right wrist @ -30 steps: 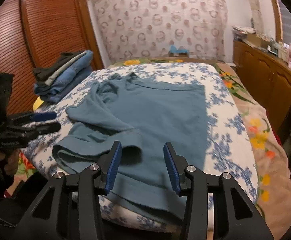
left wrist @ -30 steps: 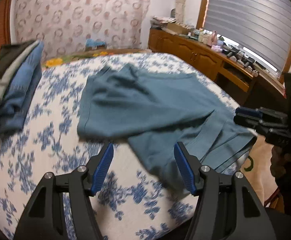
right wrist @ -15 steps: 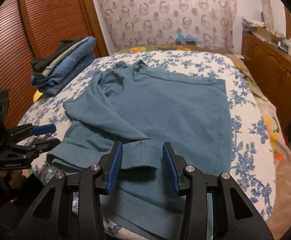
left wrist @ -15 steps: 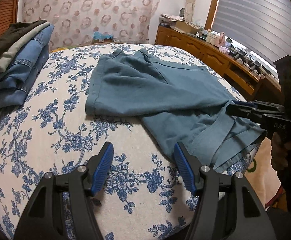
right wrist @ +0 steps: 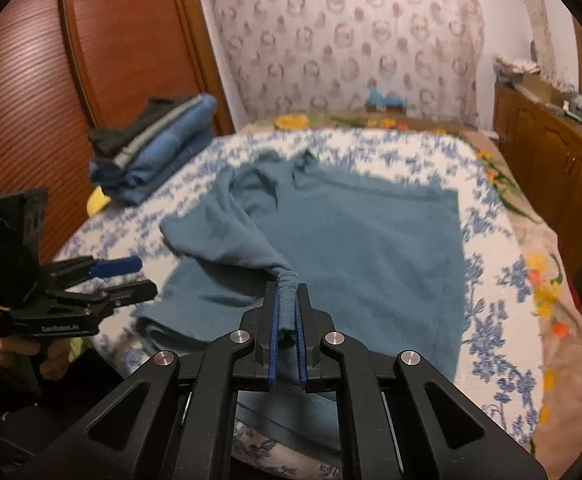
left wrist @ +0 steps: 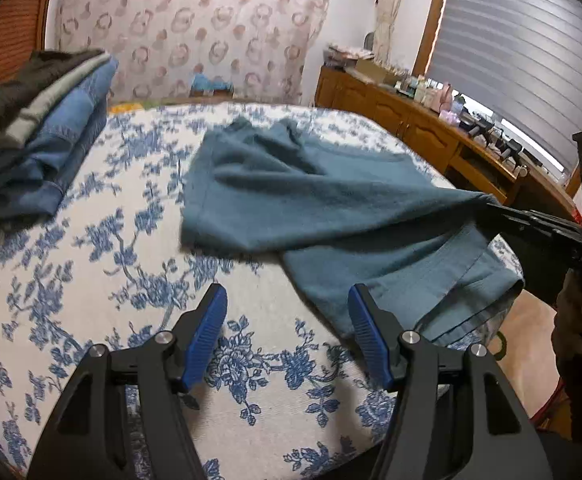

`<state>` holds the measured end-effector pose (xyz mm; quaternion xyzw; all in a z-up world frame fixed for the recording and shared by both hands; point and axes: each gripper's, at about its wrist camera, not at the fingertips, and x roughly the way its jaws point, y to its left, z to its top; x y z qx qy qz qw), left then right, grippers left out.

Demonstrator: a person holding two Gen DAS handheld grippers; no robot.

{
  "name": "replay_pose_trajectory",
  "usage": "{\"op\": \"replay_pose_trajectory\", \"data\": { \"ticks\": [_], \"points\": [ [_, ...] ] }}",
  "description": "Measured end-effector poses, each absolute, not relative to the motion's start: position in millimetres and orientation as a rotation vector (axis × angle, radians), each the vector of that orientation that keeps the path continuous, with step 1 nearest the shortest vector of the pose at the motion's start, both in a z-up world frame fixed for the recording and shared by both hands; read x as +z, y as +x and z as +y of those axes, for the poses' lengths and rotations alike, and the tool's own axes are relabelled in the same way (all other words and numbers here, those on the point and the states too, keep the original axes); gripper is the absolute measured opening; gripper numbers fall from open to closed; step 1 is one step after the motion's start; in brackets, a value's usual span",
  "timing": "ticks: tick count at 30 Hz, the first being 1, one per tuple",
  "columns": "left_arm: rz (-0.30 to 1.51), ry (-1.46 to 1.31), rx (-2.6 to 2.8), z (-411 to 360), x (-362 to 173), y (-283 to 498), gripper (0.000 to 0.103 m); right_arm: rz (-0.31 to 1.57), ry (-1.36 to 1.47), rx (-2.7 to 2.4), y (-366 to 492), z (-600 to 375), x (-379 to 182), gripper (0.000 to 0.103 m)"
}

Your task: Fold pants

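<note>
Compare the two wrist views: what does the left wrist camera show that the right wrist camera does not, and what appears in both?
Only the left wrist view shows the window blind and the left gripper open over the bedspread. Only the right wrist view shows the wooden wardrobe door and the right gripper shut on a bunched fold of the teal pants. Both show the pants and the stack of folded clothes.

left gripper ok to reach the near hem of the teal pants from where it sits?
Probably yes. The left gripper is open and empty over the bedspread, and the hem of the teal pants lies just beyond its right finger with nothing between. The right gripper is shut on a bunched fold farther right.
</note>
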<state>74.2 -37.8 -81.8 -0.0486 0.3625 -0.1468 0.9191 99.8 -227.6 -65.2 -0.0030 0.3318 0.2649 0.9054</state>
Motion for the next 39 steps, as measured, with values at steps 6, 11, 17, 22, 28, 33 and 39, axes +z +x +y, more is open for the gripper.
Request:
{"op": "replay_pose_trajectory", "data": {
  "ticks": [6,11,17,22,28,33,39],
  "points": [
    [0.732,-0.086,-0.320,-43.3,-76.1,72.4,0.062,0.609,-0.004,0.520,76.4,-239.3,-43.2,0.005],
    [0.740,-0.069,-0.337,-51.8,-78.0,73.3,0.062,0.597,-0.011,0.481,65.2,-253.2,-38.1,0.005],
    [0.749,-0.056,-0.344,-60.8,-79.7,73.2,0.062,0.611,-0.003,0.439,55.9,-271.9,-42.2,0.005],
    [0.755,-0.043,-0.358,-69.0,-79.2,74.5,0.062,0.640,-0.005,0.407,52.6,-282.7,-49.7,0.005],
    [0.748,0.007,-0.383,-84.6,-69.4,82.3,0.062,0.703,-0.009,0.367,52.3,-290.0,-69.0,0.005],
    [0.753,0.014,-0.402,-94.7,-66.7,89.8,0.062,0.742,-0.008,0.351,52.3,-295.5,-81.0,0.005],
    [0.799,0.020,-0.399,-101.0,-83.5,88.1,0.062,0.785,0.025,0.338,60.3,-303.3,-95.6,0.010]
  ]
}}
